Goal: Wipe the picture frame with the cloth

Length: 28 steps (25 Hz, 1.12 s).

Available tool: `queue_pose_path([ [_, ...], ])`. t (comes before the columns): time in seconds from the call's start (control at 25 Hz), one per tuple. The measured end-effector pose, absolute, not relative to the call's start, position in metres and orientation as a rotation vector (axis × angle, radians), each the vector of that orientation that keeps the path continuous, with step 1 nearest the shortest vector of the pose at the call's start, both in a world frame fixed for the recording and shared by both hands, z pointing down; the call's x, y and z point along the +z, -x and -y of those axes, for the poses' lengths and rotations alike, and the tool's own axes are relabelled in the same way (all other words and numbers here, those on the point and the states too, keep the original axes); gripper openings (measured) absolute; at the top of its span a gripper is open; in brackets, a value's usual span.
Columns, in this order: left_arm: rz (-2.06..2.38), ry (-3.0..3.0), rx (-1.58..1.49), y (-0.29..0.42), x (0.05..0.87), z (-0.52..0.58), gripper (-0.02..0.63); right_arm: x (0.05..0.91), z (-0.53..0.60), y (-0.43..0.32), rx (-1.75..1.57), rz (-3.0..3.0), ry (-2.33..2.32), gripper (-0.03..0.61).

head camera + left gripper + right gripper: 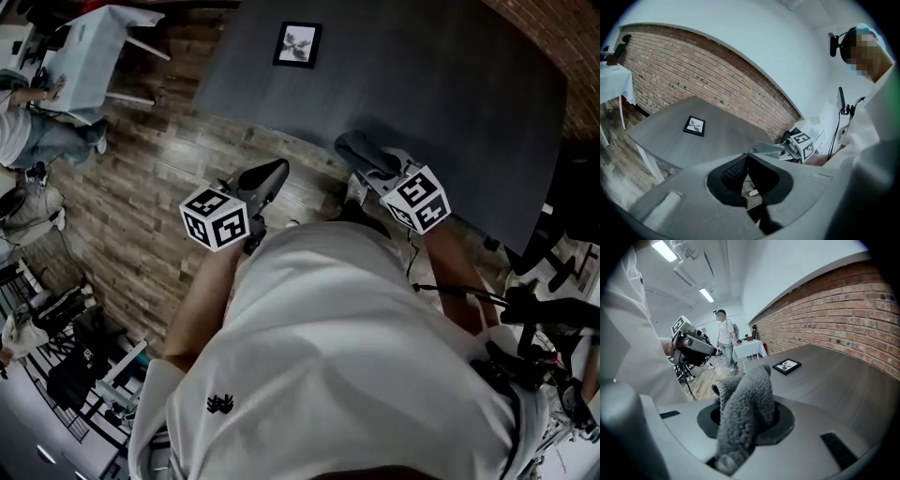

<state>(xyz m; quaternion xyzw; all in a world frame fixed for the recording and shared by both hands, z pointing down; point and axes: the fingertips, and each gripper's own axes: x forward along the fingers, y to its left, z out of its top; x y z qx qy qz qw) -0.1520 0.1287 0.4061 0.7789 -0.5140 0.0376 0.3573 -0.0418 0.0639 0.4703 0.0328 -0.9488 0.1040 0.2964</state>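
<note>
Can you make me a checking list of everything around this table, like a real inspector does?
Surface: dark grey table, holding only the frame.
Job's things: picture frame lies flat on the table's far side; grey cloth is off the table, in the right gripper.
Clutter: nothing seen.
Grippers: left gripper shut, empty; right gripper shut on the cloth; both away from the frame.
Cables: thin black cable beside the person, off the table.
Surroundings: brick wall, wooden floor, another person standing far off.
</note>
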Motion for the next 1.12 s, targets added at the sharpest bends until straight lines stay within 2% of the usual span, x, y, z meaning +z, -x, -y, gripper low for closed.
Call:
queue_pose_path([
  [0.6, 1.263, -2.104, 0.031, 0.196, 0.401, -0.326, 0.012, 0.433, -0.277, 0.088, 0.201, 2.534, -0.185, 0.087],
  [0.8, 1.239, -2.102, 0.036, 0.197, 0.403, -0.357, 0.012, 0.428, -0.316, 0.092, 0.184, 2.533, -0.180, 0.087],
  [1.12, 1.260, -2.086, 0.024, 0.203, 0.405, -0.357, 0.012, 0.422, -0.321, 0.103, 0.176, 2.540, -0.157, 0.087],
])
